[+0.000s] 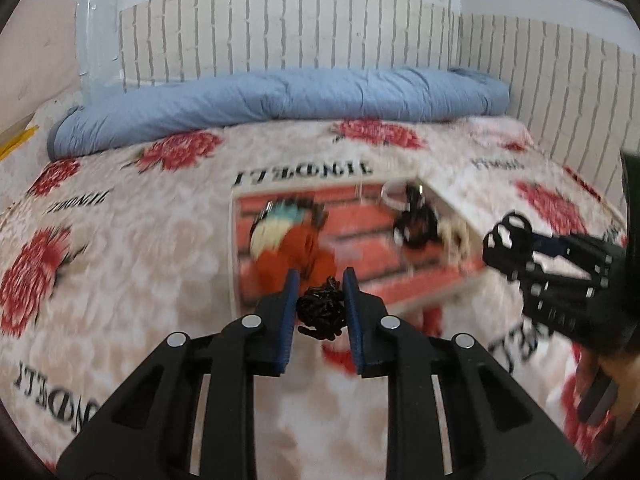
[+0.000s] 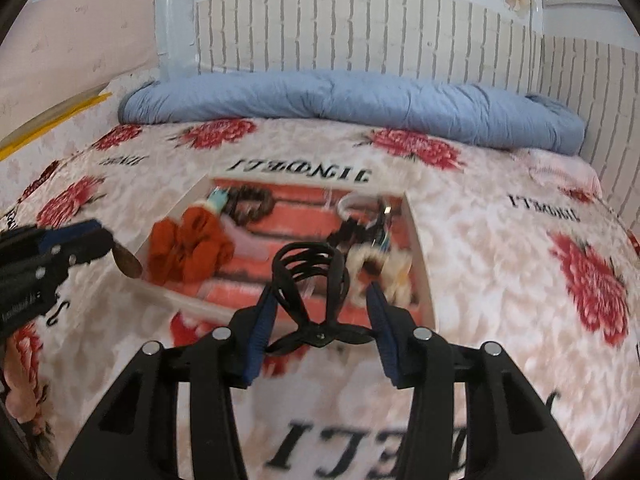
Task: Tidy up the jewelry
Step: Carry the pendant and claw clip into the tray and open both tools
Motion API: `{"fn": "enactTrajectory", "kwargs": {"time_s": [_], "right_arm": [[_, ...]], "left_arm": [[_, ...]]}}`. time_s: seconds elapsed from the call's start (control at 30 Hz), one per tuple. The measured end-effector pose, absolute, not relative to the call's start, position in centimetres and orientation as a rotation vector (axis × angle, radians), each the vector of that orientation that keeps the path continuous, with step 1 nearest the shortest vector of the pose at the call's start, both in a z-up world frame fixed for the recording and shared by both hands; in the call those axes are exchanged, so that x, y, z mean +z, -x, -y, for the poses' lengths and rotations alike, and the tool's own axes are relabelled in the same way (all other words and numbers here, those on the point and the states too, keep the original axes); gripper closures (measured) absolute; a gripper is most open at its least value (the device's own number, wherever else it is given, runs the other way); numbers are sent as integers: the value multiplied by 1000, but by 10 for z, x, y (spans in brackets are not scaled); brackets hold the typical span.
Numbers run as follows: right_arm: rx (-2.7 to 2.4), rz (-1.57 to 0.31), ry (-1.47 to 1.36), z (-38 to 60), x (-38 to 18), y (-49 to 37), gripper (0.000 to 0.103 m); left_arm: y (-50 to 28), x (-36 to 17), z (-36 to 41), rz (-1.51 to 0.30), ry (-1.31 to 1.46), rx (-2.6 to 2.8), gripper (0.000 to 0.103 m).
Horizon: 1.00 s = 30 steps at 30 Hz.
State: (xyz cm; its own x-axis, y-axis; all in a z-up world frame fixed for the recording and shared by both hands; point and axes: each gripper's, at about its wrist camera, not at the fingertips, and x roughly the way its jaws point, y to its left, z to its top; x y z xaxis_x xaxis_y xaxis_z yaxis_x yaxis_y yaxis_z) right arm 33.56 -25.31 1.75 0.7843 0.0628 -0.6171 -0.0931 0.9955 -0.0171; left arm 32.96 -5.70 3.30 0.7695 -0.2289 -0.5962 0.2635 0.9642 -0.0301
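Left gripper (image 1: pixel 320 300) jaws pinch a soft black beaded bundle (image 1: pixel 322 312); right gripper (image 2: pixel 322 312) jaws clamp a stiff black plastic claw clip (image 2: pixel 310 280) by its handles, which may slip

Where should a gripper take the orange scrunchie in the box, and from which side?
Pinch the orange scrunchie across one raised fold, coming from above: it lies as a soft bunched heap in the box, whose walls block any sideways approach. Both grippers look occupied now, so one would have to unload first.
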Motion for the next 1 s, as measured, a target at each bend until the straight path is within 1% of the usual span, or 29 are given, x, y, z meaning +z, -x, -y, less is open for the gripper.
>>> {"fn": "enactTrajectory", "kwargs": {"time_s": [0.13, 0.37, 0.57, 0.73, 0.83, 1.0], "right_arm": [[69, -653, 44, 265, 10, -362, 57], [54, -681, 19, 278, -19, -395, 57], [26, -710, 2, 276, -41, -419, 57], [7, -718, 28, 269, -52, -433, 57], [0, -748, 29, 268, -63, -442, 60], [-5, -739, 25, 268, -67, -443, 60]], "left_arm": [[-372, 29, 74, -633, -39, -257, 82], [-426, -16, 96, -693, -95, -245, 82], [-446, -33, 95, -704, -99, -229, 82], [-465, -43, 91, -735, -33, -229, 82], [-468, -50, 98, -743, -50, -219, 81], [-467, -51, 96, -741, -37, -225, 80]]}}
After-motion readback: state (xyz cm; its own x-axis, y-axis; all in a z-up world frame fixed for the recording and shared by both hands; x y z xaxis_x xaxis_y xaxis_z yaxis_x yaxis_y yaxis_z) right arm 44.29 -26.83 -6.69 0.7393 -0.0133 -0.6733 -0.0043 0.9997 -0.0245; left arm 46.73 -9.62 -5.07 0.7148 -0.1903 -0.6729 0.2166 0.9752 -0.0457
